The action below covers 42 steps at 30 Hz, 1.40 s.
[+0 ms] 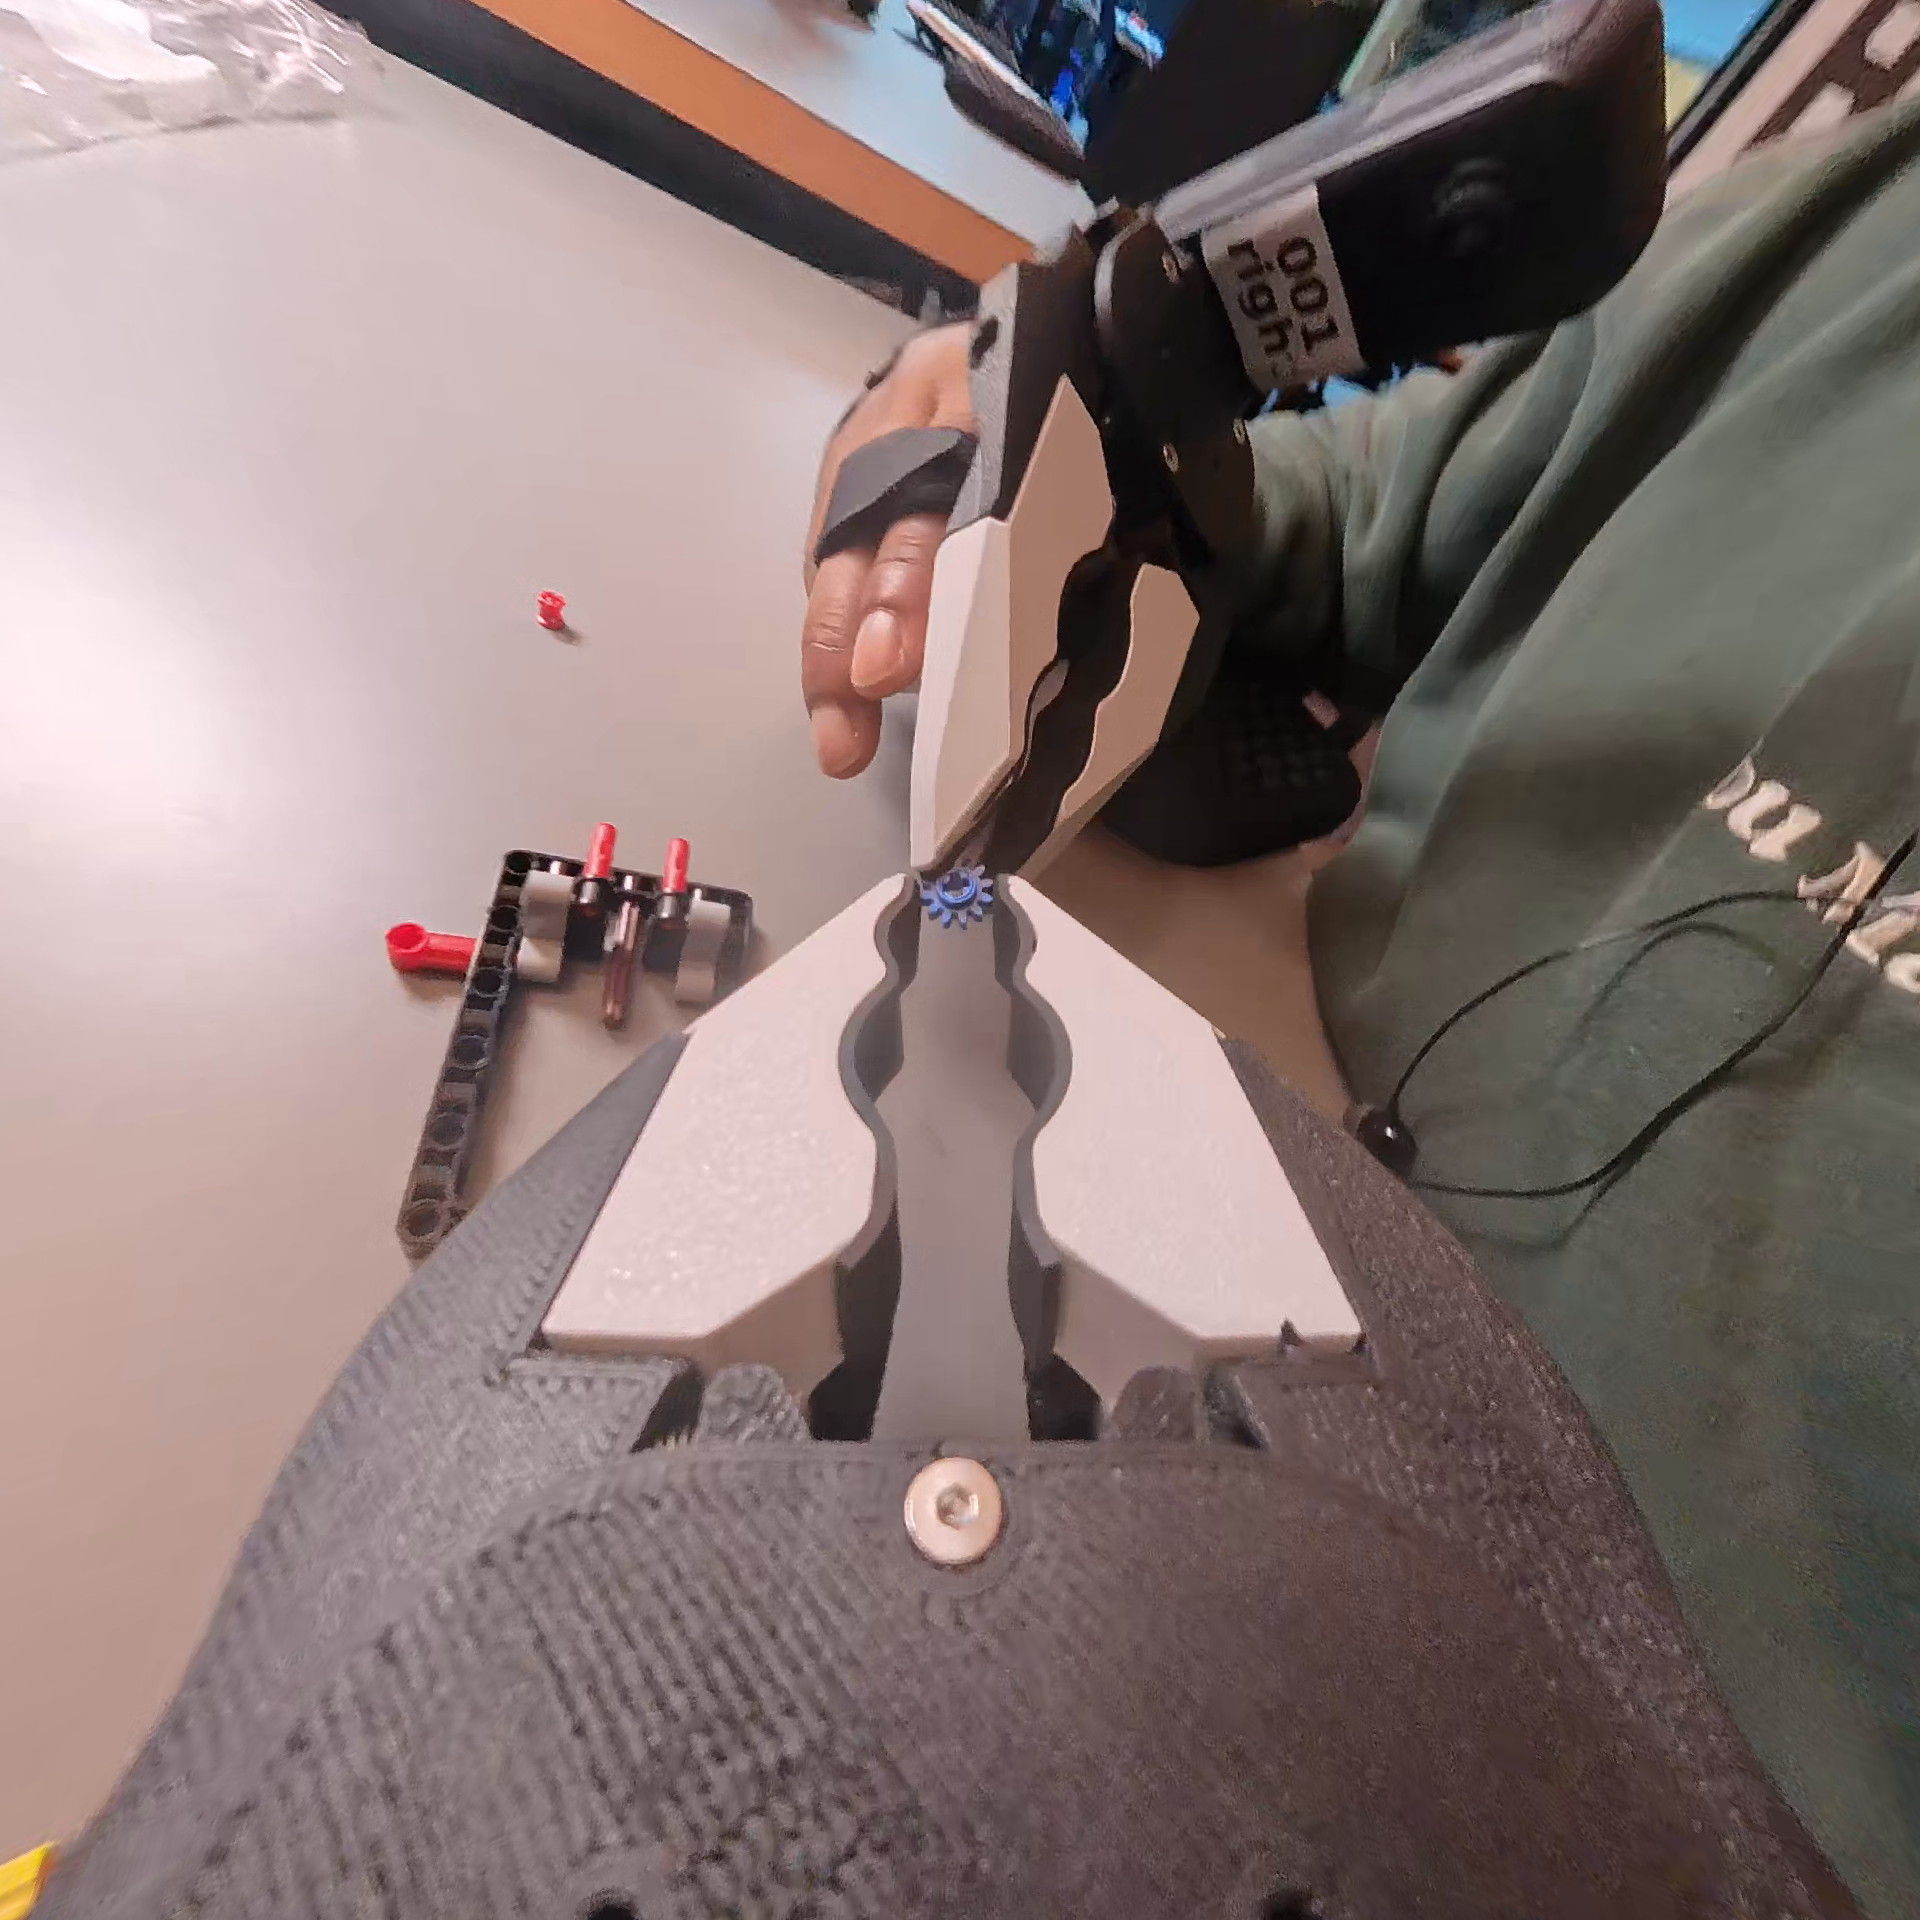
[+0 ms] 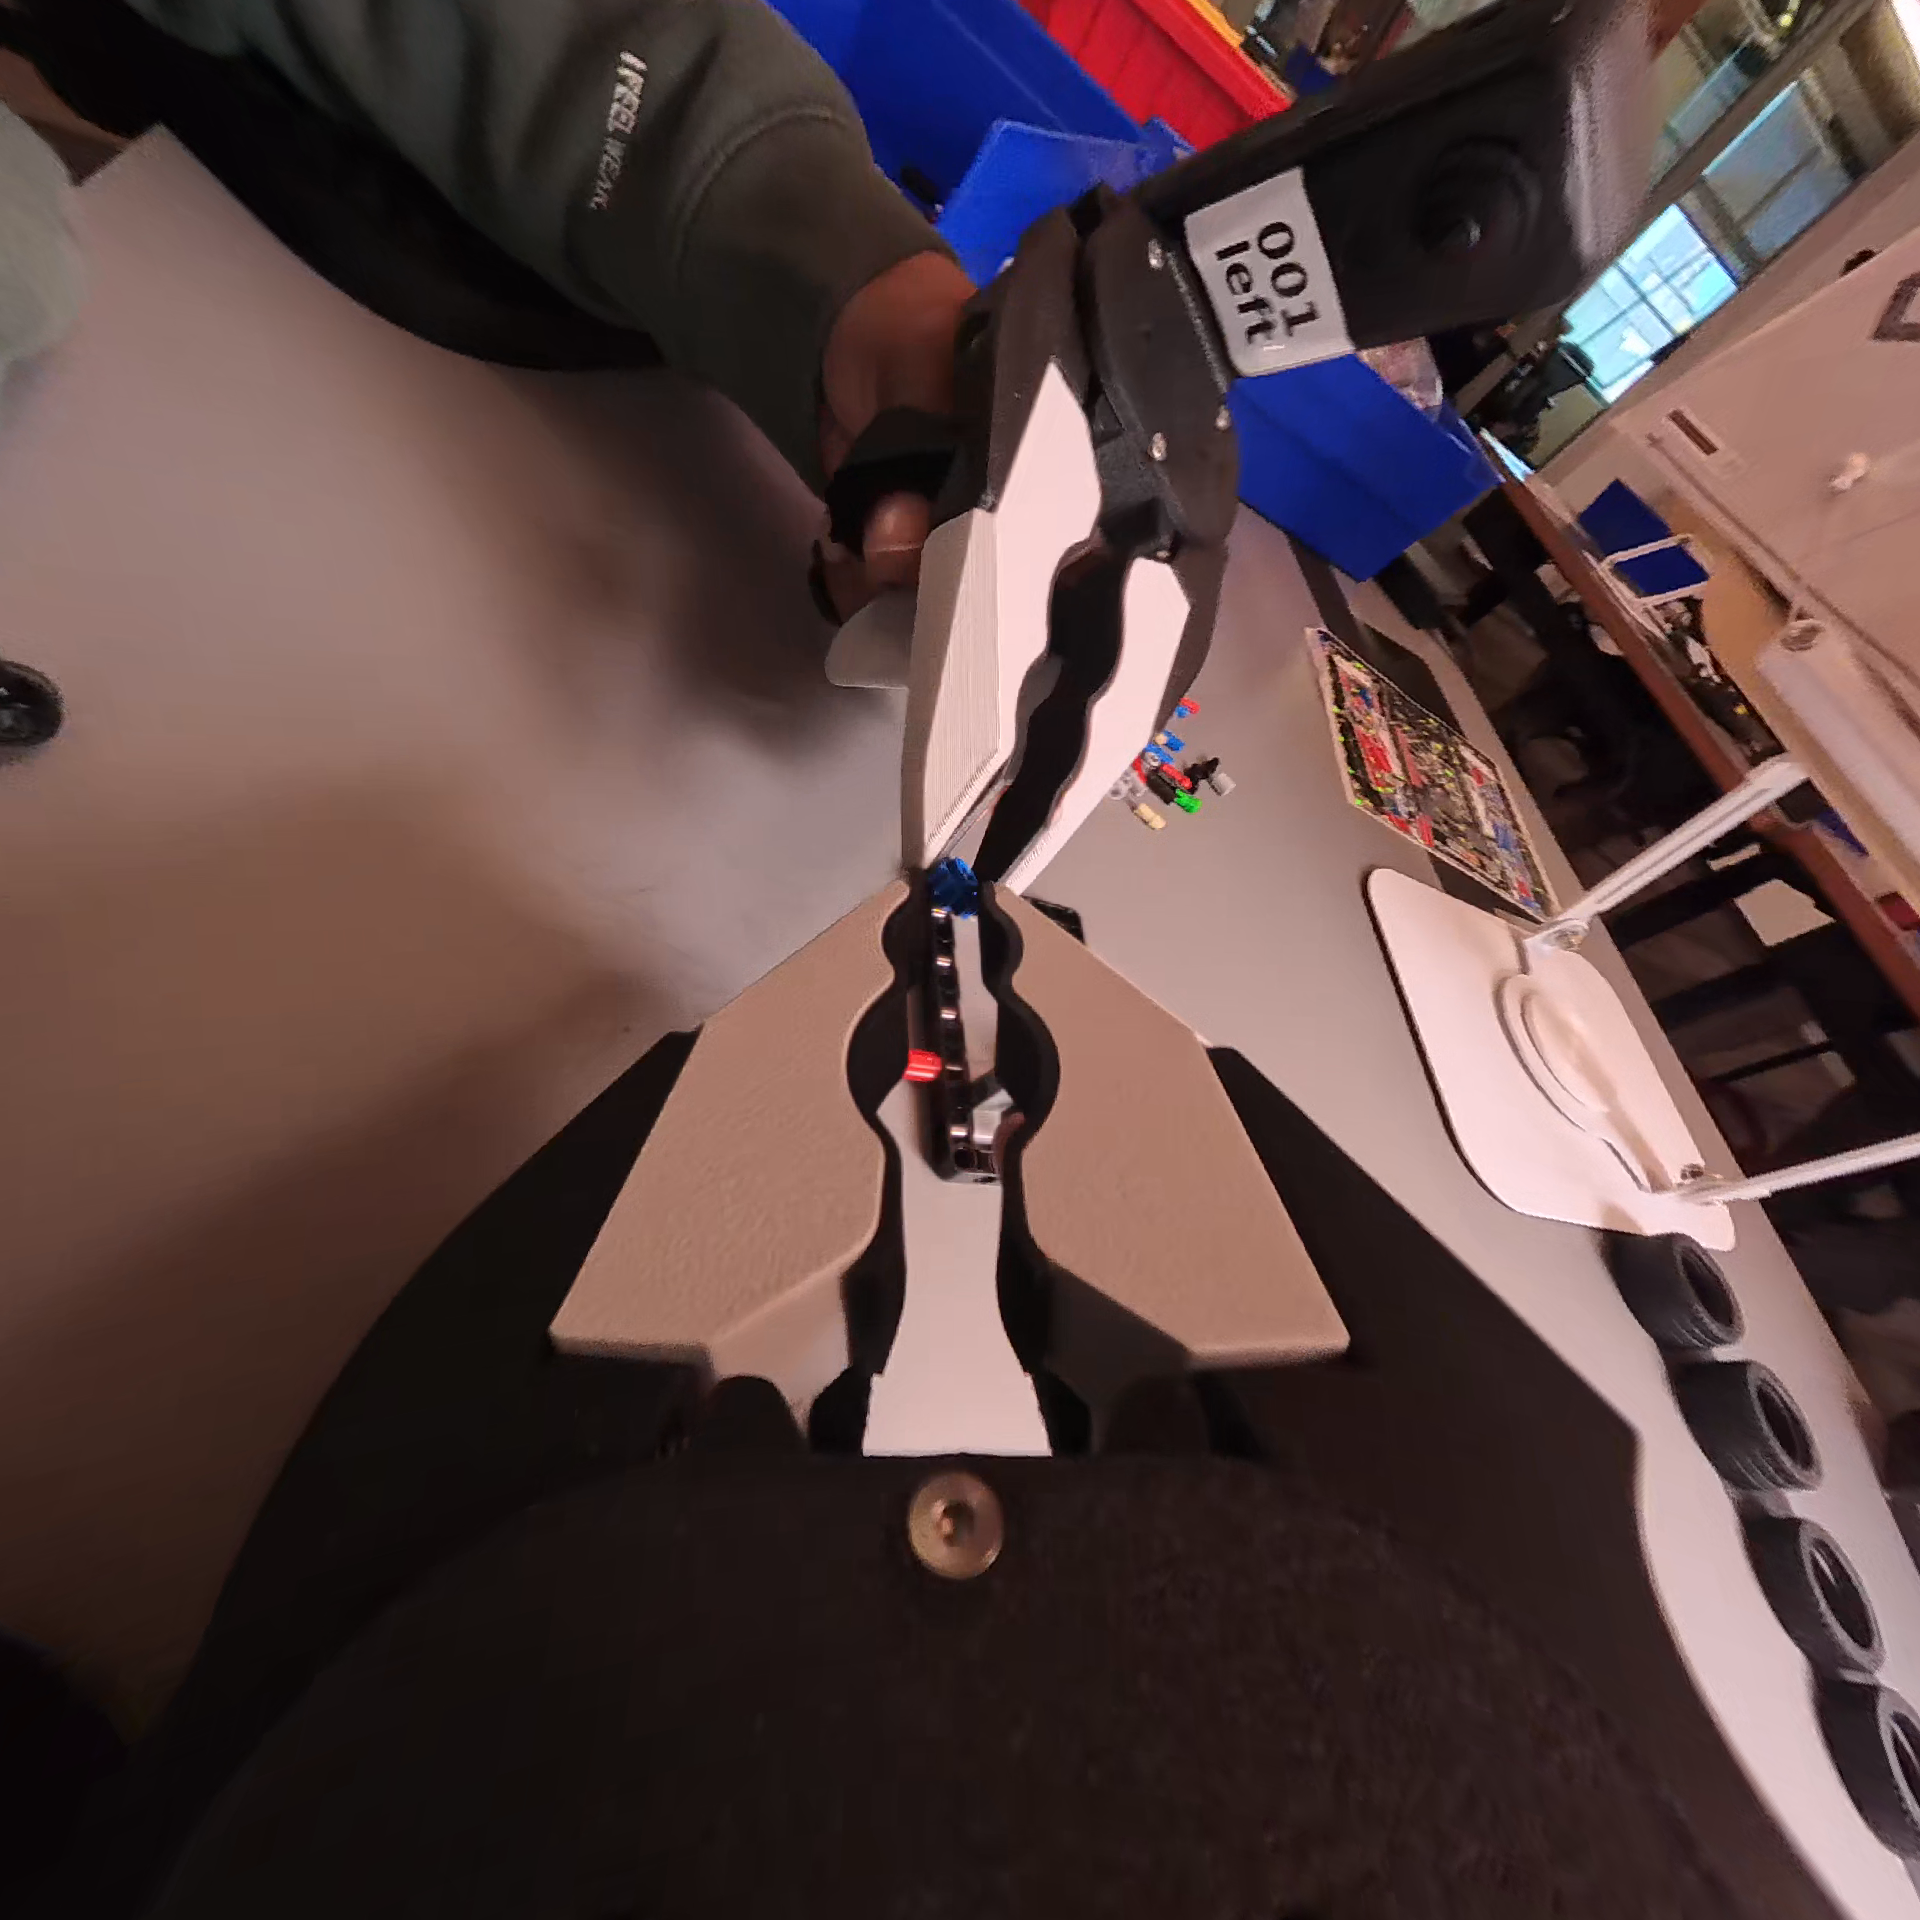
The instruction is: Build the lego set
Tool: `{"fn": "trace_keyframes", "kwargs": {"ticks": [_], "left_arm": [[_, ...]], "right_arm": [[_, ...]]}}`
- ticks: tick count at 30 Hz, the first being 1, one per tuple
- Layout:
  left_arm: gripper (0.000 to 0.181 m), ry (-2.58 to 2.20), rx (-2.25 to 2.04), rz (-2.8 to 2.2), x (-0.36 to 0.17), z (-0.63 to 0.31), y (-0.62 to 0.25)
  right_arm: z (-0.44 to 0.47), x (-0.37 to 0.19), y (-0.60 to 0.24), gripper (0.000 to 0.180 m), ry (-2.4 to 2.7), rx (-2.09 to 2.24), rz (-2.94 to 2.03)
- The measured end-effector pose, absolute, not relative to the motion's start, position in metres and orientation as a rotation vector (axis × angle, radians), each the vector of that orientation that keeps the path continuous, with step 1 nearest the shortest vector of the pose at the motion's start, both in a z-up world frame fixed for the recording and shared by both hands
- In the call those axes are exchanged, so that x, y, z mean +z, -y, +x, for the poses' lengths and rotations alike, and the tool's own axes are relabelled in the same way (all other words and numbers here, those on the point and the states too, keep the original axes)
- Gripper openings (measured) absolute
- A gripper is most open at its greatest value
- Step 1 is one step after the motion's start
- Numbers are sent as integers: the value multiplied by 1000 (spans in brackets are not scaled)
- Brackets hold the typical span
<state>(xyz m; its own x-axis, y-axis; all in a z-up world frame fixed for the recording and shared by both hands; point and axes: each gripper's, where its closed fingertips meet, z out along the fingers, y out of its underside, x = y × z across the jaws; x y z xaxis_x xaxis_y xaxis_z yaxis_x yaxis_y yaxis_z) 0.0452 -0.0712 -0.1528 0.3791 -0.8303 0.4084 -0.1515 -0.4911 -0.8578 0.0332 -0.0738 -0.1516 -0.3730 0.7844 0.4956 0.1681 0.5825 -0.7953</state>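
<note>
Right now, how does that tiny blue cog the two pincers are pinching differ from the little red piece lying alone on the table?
The blue gear is toothed and star-like; the loose red piece looks like a smooth short tube. The gear is held up off the table, at the tips of the left gripper and right gripper, while the red piece lies untouched on the grey table. The gear looks somewhat wider. Both are small plastic parts with a centre hole.

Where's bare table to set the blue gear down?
Left wrist view: open table between the crumpled plastic and the loose red bush. Crowded nearer the black frame assembly. Right wrist view: tyres, white stand base and small loose parts fill that side.
</note>
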Motion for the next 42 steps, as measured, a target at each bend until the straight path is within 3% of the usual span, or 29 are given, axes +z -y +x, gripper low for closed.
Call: {"fn": "trace_keyframes", "kwargs": {"ticks": [6, 13, 25, 33, 42], "left_arm": [[21, -569, -1231, -1841, -137, 28, 48], [19, -281, -1458, -1682, -109, 24, 33], [10, -348, -1475, -1555, -86, 34, 43], [10, -395, -1396, -1601, -94, 30, 42], [10, -529, -1300, -1716, -114, 33, 47]], "right_arm": [[25, -137, 35, 6, 1643, 875, -1025], [22, -109, 31, 7, 1461, 913, -981], [27, -88, 43, 7, 1404, 831, -784], [26, -99, 45, 2, 1461, 775, -766], [26, -112, 51, 12, 1545, 803, -769]]}}
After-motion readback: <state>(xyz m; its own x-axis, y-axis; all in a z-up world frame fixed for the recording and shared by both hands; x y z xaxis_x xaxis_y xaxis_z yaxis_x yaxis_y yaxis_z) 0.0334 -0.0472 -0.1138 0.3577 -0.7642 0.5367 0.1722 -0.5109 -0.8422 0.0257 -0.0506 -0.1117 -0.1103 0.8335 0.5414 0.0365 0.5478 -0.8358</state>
